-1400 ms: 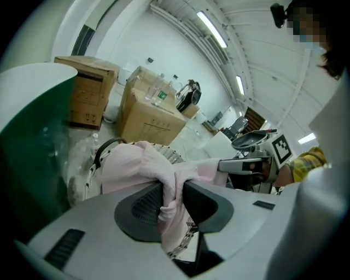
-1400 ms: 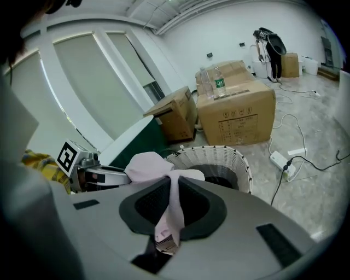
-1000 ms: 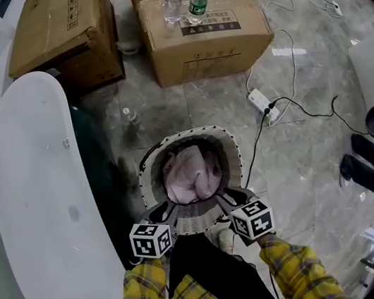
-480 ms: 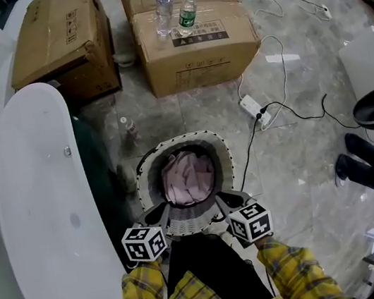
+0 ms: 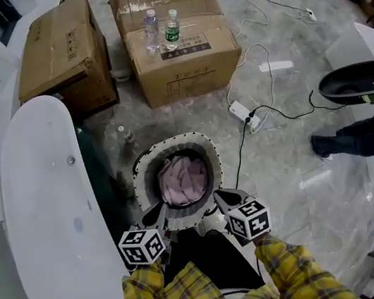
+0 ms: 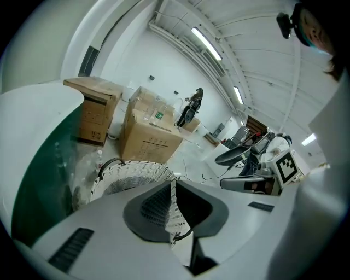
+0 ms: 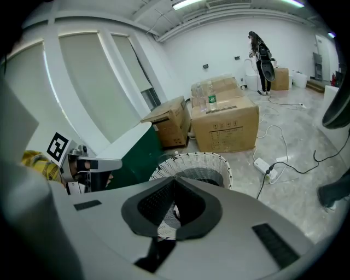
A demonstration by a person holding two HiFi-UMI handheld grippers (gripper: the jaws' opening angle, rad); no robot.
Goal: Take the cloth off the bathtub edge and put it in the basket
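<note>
A white woven basket [image 5: 138, 182] stands on the floor beside the white bathtub [image 5: 39, 207]. A pink cloth [image 5: 184, 180] lies crumpled inside it. My left gripper [image 5: 157, 216] is at the basket's near-left rim, my right gripper [image 5: 222, 198] at its near-right rim. In the left gripper view the left gripper [image 6: 172, 186] is shut, with a strip of the basket [image 6: 131, 172] weave pinched between its pads. In the right gripper view the right gripper [image 7: 175, 183] is shut the same way on the basket [image 7: 202, 161] rim. The bathtub edge is bare.
Two cardboard boxes [image 5: 179, 46] [image 5: 66, 55] stand beyond the basket, with two bottles [image 5: 151, 30] on the nearer one. A small bottle [image 5: 126, 138] stands on the floor by the tub. A power strip [image 5: 243, 112] with cables lies at the right. A person's dark shoe [image 5: 343, 139] is further right.
Both grippers have closed on the basket's near rim. The view has tilted, so the boxes and tub sit lower in the picture. The dark shoes at the right have shifted.
</note>
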